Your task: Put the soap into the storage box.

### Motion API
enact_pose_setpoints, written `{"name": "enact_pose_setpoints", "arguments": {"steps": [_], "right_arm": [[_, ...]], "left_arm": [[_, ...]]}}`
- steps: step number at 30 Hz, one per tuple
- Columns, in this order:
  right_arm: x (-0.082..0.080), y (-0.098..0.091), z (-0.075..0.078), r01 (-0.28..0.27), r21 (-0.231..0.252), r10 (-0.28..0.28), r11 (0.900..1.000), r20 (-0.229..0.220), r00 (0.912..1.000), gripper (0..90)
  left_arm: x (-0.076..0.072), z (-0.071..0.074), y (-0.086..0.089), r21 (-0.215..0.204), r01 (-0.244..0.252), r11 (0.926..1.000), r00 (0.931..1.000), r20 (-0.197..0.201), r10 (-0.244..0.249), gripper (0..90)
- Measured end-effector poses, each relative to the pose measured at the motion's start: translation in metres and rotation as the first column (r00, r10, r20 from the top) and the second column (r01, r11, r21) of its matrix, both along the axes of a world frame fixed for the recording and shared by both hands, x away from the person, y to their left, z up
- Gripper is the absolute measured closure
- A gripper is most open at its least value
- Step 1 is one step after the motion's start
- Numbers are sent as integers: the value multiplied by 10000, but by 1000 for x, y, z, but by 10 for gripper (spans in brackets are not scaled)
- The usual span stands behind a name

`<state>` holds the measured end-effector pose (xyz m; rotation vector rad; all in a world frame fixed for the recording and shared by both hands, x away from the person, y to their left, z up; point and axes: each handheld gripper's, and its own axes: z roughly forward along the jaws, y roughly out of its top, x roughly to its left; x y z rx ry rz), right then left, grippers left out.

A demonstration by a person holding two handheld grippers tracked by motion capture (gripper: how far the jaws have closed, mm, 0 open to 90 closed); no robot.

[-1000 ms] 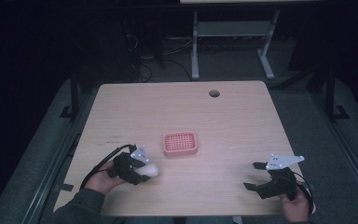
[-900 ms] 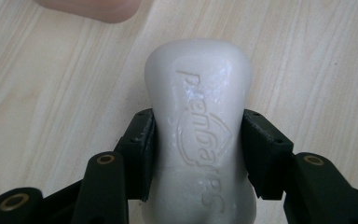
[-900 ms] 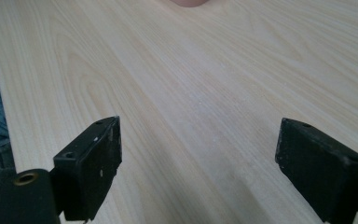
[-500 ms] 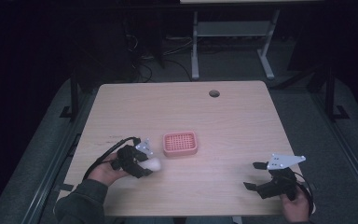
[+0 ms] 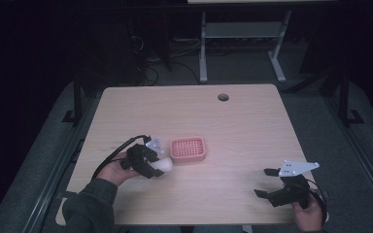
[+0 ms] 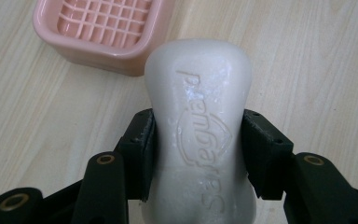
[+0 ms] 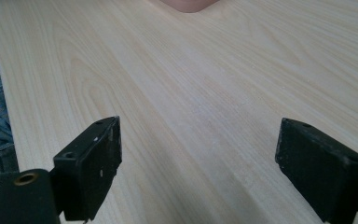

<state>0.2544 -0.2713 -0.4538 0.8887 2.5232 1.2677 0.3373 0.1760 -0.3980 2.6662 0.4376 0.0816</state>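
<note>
Gripping one soap bar (image 6: 200, 135), left tool (image 6: 199, 154) nears one dish (image 6: 98, 28).

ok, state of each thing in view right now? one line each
soap bar: clamped between the jaws, off the table, just short of the dish
soap dish: empty, flat on the table
left gripper: shut on the soap bar
right gripper: open, nothing between the jaws, low over the table's right front

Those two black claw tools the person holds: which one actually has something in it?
The left gripper, near the pink soap dish. Its jaws clamp a white soap bar by the sides. The right gripper stands wide open over bare table.
</note>
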Motion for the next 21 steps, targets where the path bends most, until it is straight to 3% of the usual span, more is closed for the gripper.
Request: {"name": "enact_pose_setpoints", "arguments": {"steps": [7, 11, 21], "right_arm": [[0, 0, 0, -2, 32, 2, 10000, 10, 10000, 141], [0, 0, 0, -12, 5, 12, 10000, -4, 10000, 142], [0, 1, 0, -57, 31, 57, 10000, 7, 10000, 142]], "left_arm": [[5, 1, -6, 132, 74, 9999, 10000, 8, -74, 493], [8, 0, -11, -6, 24, 10000, 10000, -56, -25, 493], [16, 1, -22, 228, 170, 9996, 9998, -49, -168, 493]]}}
